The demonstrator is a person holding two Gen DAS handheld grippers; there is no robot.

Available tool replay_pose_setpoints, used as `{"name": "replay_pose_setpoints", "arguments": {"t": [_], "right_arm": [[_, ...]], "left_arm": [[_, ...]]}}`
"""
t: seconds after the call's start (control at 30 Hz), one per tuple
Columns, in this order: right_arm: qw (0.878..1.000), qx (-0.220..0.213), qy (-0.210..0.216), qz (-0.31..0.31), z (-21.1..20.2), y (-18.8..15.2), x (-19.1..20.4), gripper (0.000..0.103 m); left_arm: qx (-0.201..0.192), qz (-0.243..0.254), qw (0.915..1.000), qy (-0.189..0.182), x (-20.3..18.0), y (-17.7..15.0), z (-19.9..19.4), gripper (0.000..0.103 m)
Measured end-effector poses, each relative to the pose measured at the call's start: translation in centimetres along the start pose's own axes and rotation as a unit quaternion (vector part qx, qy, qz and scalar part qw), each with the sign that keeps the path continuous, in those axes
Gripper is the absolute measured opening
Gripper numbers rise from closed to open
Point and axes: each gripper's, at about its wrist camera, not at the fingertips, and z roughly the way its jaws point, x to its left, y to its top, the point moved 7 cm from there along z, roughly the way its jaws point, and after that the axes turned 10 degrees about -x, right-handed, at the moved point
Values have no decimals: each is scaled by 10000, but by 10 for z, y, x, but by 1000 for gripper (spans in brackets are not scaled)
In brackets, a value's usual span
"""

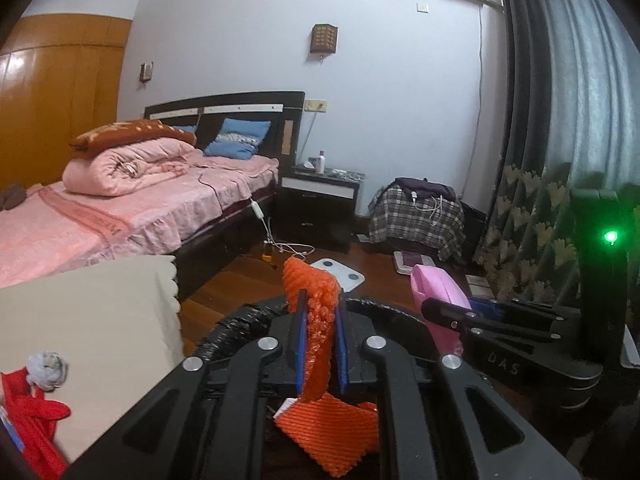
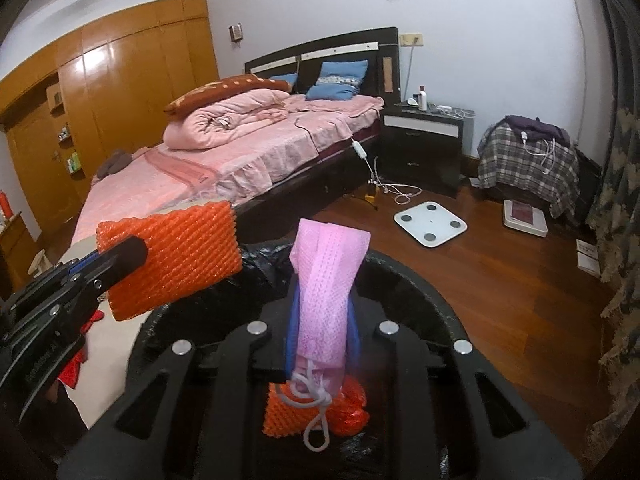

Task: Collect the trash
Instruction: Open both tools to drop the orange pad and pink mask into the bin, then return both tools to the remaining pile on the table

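Note:
My left gripper (image 1: pixel 320 308) is shut on an orange foam net (image 1: pixel 318 320) and holds it above a black-lined trash bin (image 1: pixel 240 324). Another orange net piece (image 1: pixel 332 432) lies inside the bin. My right gripper (image 2: pixel 322 308) is shut on a pink face mask (image 2: pixel 326 280) with white ear loops, also above the bin (image 2: pixel 420 280). The left gripper with its orange net (image 2: pixel 172 256) shows at the left of the right wrist view. The right gripper with the pink mask (image 1: pixel 438 292) shows at the right of the left wrist view.
A beige-covered table (image 1: pixel 88 320) with red cloth (image 1: pixel 32 420) and a crumpled grey wad (image 1: pixel 46 368) stands left of the bin. Beyond are a pink bed (image 2: pixel 240 152), nightstand (image 2: pixel 424 140), white scale (image 2: pixel 430 224) on the wood floor, and curtains (image 1: pixel 560 120) at right.

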Motion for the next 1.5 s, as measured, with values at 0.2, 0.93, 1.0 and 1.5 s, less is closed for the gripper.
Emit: {"name": "replay_pose_setpoints", "arguments": {"t": [0.2, 0.93, 1.0, 1.5], "right_arm": [[9998, -58, -200, -30, -2, -2, -5, 86], [9933, -91, 1113, -304, 7, 4, 163, 97], [9911, -72, 1269, -389, 7, 3, 183, 97], [9802, 103, 1835, -736, 19, -23, 276, 97]], "left_arm": [[-12, -42, 9999, 158, 12, -4, -7, 52], [-175, -35, 9681, 2501, 185, -13, -144, 97], [-146, -82, 9638, 2659, 197, -17, -156, 97], [137, -351, 9354, 3516, 271, -61, -211, 96]]}}
